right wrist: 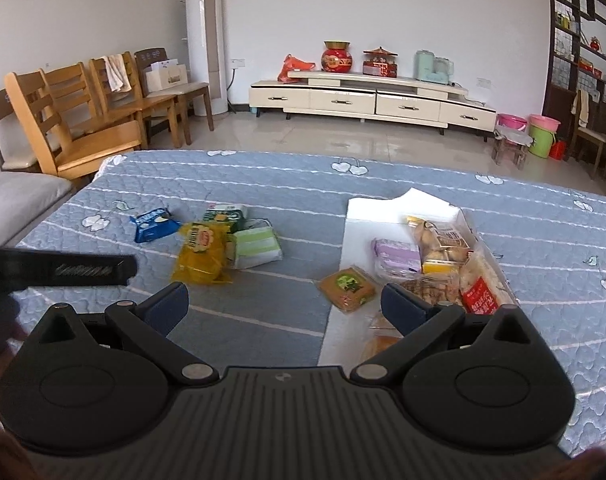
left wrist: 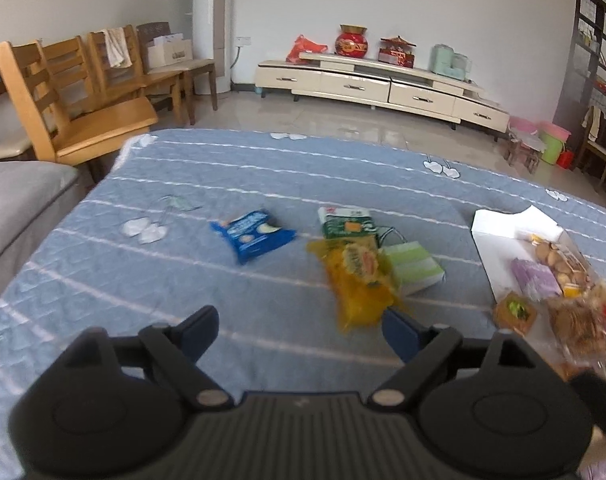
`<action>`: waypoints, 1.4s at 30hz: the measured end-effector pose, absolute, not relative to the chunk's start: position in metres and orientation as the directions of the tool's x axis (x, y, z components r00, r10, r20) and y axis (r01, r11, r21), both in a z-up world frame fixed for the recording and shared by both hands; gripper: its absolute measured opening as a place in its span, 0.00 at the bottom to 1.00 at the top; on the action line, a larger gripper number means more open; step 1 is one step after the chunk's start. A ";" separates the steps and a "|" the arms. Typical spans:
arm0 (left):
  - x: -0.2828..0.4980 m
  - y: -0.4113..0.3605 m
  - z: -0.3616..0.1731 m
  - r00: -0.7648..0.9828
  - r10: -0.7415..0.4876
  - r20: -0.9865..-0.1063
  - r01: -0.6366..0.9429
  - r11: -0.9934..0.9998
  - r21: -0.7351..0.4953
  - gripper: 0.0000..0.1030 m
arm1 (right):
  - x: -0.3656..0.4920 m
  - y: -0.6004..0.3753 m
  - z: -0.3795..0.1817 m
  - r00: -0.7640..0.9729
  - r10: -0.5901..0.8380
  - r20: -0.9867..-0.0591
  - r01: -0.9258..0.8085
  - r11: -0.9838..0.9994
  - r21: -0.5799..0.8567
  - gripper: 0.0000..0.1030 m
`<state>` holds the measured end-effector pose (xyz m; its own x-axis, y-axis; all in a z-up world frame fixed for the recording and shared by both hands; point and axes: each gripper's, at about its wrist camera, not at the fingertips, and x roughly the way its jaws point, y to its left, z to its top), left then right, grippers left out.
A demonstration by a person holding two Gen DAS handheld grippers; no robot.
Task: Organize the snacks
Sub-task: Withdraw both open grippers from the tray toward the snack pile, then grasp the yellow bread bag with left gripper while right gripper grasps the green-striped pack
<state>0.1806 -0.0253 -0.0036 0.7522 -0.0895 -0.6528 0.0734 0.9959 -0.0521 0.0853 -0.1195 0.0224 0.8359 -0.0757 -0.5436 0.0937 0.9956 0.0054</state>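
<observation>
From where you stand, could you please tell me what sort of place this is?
Most likely a home living room: a long cream TV cabinet along the wall, honey-coloured wooden dining chairs, a tall white floor-standing air conditioner, and a blue quilted cloth over the table.

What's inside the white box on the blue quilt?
The white cardboard box holds a purple packet, a biscuit bag and a red-labelled bag; anything beneath them is covered.
</observation>
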 end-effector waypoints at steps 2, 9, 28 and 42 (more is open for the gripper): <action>0.197 -0.035 -0.011 0.743 -0.088 -0.664 0.074 0.996 -0.049 0.87 | 0.089 -0.126 0.019 0.834 -0.075 -0.547 0.100 0.995 0.015 1.00; 0.241 -0.056 -0.040 0.700 -0.099 -0.707 0.064 0.995 -0.076 0.87 | 0.103 -0.140 0.010 0.829 -0.069 -0.555 0.108 0.993 0.038 1.00; 0.216 0.001 -0.037 0.722 -0.062 -0.690 0.054 0.998 -0.033 0.36 | 0.210 -0.119 -0.015 0.773 0.031 -0.634 -0.007 0.999 0.039 1.00; 0.204 0.022 -0.028 0.741 -0.050 -0.670 0.031 0.999 -0.040 0.36 | 0.289 -0.102 -0.056 0.678 0.045 -0.734 -0.058 0.998 0.007 0.66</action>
<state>0.2043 0.0225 -0.0279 0.7407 -0.0495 -0.6700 0.0310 0.9987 -0.0396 0.2885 -0.1024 -0.0558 0.6776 0.0448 -0.7341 -0.0579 0.9983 0.0074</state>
